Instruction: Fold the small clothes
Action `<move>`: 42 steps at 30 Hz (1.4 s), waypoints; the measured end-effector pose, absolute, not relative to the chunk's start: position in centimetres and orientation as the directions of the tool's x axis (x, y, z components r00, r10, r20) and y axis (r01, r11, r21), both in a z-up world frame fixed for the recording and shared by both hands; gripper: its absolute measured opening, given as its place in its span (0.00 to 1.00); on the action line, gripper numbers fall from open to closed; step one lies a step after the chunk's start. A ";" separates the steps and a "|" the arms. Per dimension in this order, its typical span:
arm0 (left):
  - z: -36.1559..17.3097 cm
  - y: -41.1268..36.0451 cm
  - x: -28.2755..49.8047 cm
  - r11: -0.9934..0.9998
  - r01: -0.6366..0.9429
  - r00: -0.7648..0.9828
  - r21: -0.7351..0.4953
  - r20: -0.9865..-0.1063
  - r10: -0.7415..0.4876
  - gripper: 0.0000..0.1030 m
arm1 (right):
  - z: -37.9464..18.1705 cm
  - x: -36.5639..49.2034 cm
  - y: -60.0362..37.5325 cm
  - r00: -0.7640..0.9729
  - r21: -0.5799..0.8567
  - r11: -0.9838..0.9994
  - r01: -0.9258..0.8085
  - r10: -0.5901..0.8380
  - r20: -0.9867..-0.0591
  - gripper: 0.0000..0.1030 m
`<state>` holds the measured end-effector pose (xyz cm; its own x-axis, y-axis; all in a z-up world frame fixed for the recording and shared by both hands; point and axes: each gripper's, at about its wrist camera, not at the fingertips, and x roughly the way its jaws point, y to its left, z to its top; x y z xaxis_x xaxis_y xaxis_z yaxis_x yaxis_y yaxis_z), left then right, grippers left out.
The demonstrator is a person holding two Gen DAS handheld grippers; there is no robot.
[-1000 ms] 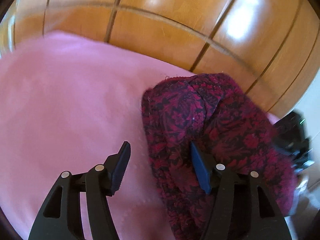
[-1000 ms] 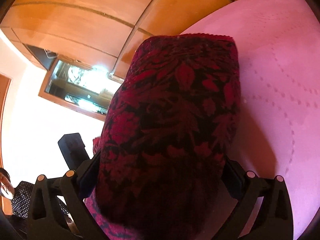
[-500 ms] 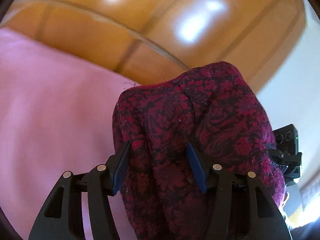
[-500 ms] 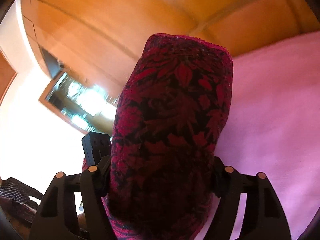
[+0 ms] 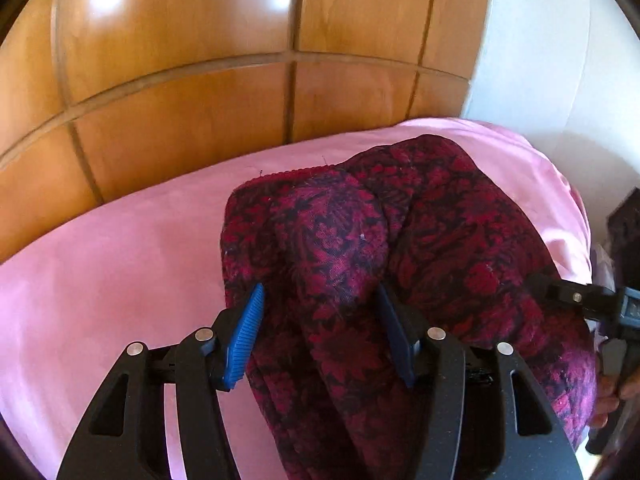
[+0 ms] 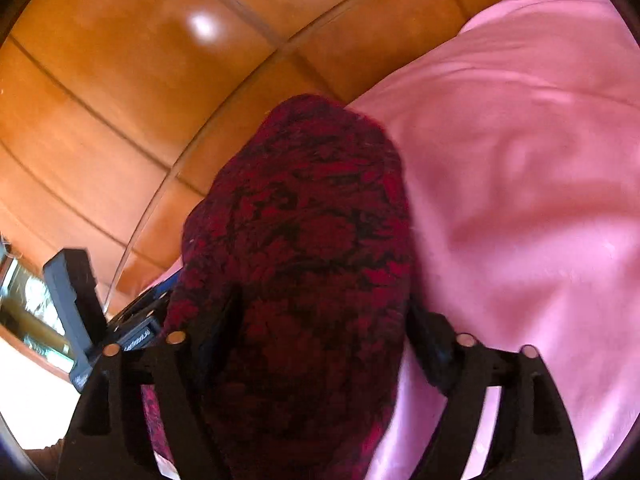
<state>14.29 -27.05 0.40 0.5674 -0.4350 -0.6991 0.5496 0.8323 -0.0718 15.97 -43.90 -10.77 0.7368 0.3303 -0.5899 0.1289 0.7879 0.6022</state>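
My left gripper [image 5: 320,332] and right gripper [image 6: 324,344] each clamp a bunch of the red-and-black garment [image 5: 400,248], held up over the pink bedspread [image 5: 120,264]. With only 2 bunched pinches, one could slip and the fold collapse.

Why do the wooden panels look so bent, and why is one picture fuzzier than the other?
Both views use fisheye lenses, which bow the straight grooves of the wooden panels. The left wrist view is sharp, with window glare on the wood. The right wrist view is blurred, and the patterned red cloth sits in shadow near the lens.
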 end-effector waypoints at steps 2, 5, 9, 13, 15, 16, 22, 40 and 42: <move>1.0 -26.9 13.6 0.845 0.532 0.593 -0.050 -0.691 -0.414 0.54 | -9.5 14.7 -44.2 0.746 0.543 0.826 0.148 0.268 -0.610 0.83; 1.1 -26.4 14.2 0.863 0.505 0.627 -0.009 -0.683 -0.374 0.54 | -6.6 12.7 -43.9 0.769 0.429 0.890 0.158 0.161 -0.618 0.70; 1.2 -25.1 14.0 0.876 0.483 0.629 -0.012 -0.690 -0.357 0.54 | -4.0 11.5 -39.5 0.762 0.292 0.953 0.080 0.131 -0.634 0.48; 1.5 -24.9 13.6 0.878 0.478 0.631 0.019 -0.703 -0.328 0.54 | -5.4 11.3 -34.3 0.717 0.188 0.982 0.031 0.109 -0.689 0.42; 1.4 -24.7 13.9 0.885 0.465 0.632 0.038 -0.715 -0.301 0.54 | -6.1 11.4 -32.1 0.717 0.124 0.991 0.051 0.050 -0.696 0.42; 1.2 -24.4 14.3 0.892 0.450 0.627 0.033 -0.724 -0.289 0.54 | -6.5 11.7 -31.3 0.719 0.098 0.993 0.061 0.025 -0.695 0.42; 1.0 -23.6 13.2 0.915 0.400 0.656 0.052 -0.713 -0.247 0.54 | -7.8 13.1 -30.1 0.713 -0.023 0.998 0.064 -0.062 -0.698 0.43; 1.0 -22.6 11.0 0.940 0.342 0.722 0.011 -0.643 -0.255 0.54 | -6.3 13.2 -31.8 0.714 0.043 0.989 0.138 -0.070 -0.696 0.56; 1.5 -22.1 10.7 0.939 0.344 0.723 -0.012 -0.635 -0.273 0.54 | -6.1 12.8 -32.1 0.719 0.072 0.985 0.155 -0.063 -0.692 0.58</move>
<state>10.69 -22.13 1.52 0.7228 -0.2730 -0.6348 0.3442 0.9388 -0.0118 12.83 -32.08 -6.13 0.7194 -0.0631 -0.6917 0.1553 0.9853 0.0717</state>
